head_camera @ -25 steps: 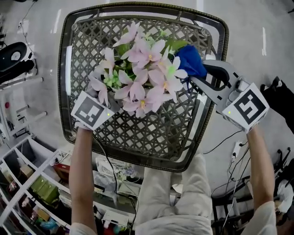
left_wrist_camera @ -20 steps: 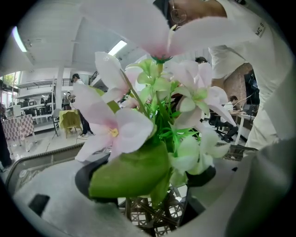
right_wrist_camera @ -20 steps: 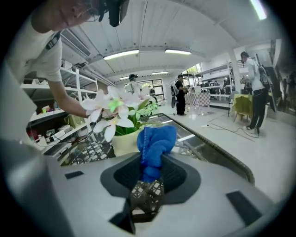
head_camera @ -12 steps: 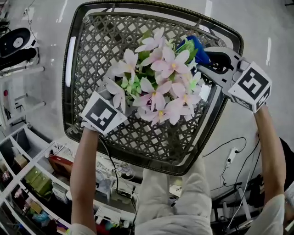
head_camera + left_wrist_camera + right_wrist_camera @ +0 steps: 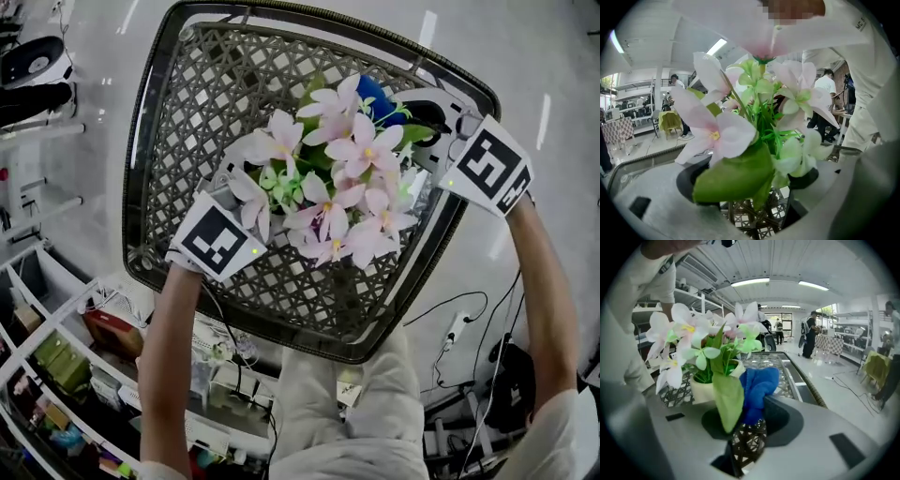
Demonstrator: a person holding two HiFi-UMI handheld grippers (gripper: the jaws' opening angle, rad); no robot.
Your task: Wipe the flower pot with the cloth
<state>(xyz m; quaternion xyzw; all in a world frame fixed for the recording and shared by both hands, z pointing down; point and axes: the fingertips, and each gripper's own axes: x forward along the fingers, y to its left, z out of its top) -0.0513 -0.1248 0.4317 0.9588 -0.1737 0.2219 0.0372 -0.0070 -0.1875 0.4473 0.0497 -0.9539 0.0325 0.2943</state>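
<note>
A cream flower pot (image 5: 704,391) with pink and white flowers (image 5: 328,178) stands on the woven table (image 5: 202,89). In the head view the blossoms hide the pot. My left gripper (image 5: 747,180) reaches in from the near left. Its jaws stand on either side of the plant's base, where a big green leaf (image 5: 733,176) covers the pot. My right gripper (image 5: 750,420) is shut on a bunched blue cloth (image 5: 757,383). The cloth lies against the pot's right side. From above, only a bit of the cloth (image 5: 373,92) shows behind the flowers.
The table's dark rim (image 5: 139,150) frames the lattice top. Shelves with boxes (image 5: 56,356) stand at the lower left, and cables (image 5: 459,328) lie on the floor at the right. Several people stand farther back in the room (image 5: 808,336).
My right gripper has moved in toward the pot with the cloth, so the blossoms now cover most of the cloth. The left gripper stays at the plant.
</note>
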